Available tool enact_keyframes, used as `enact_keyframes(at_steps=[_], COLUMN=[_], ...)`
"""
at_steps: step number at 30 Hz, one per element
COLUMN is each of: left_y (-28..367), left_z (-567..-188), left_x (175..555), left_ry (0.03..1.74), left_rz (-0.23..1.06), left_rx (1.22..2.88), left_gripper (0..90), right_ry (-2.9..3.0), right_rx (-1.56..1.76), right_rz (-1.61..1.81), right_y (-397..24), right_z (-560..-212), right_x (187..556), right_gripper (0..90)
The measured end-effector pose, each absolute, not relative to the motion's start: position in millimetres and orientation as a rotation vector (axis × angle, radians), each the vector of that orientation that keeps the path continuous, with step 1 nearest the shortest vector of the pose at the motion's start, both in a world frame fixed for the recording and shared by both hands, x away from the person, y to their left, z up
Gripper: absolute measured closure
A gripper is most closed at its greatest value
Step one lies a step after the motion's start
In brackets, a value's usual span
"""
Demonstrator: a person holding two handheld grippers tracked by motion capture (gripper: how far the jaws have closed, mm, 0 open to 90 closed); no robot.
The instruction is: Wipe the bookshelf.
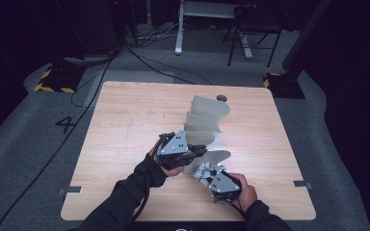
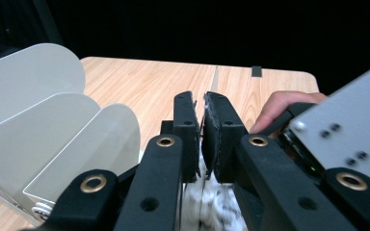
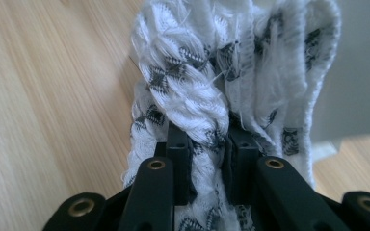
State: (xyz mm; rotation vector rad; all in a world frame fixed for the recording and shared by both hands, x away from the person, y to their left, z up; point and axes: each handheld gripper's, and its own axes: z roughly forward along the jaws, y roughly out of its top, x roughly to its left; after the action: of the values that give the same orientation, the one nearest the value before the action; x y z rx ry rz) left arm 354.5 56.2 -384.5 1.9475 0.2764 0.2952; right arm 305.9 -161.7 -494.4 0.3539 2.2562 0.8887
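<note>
At the near edge of the table [image 1: 125,110], both my grippers clench one white patterned cloth [image 3: 207,96], which lies beside the nearest fin of the grey divider rack [image 1: 204,122]. The left gripper [image 2: 201,139] pinches a thin edge; the right gripper [image 3: 207,159] grasps a thick fold. I judge the cloth best kept taut between them and lowered straight into a slot. The rack's base is hidden behind my hands, and the cloth's full shape is hard to make out.
</note>
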Motion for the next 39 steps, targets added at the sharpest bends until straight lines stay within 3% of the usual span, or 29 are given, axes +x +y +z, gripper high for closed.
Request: enact_keyframes(at_steps=[17, 29, 39], left_y=[57.1, 63.2, 64.8], left_z=[-385.6, -385.9, -386.9], left_x=[355.3, 355.0, 355.8], left_ry=[0.274, 0.284, 0.295], left_rz=[0.288, 0.296, 0.274], left_rx=[1.946, 1.947, 1.933], left_gripper=[83.2, 83.0, 84.5], right_ry=[2.08, 2.21, 2.022], right_rx=[0.18, 0.303, 0.393], right_rz=[0.995, 0.857, 0.974], right_y=[-125.4, -166.1, -199.4], right_z=[-450.4, -479.7, -440.1], right_x=[288.6, 302.0, 296.7], right_gripper=[76.1, 76.3, 76.2])
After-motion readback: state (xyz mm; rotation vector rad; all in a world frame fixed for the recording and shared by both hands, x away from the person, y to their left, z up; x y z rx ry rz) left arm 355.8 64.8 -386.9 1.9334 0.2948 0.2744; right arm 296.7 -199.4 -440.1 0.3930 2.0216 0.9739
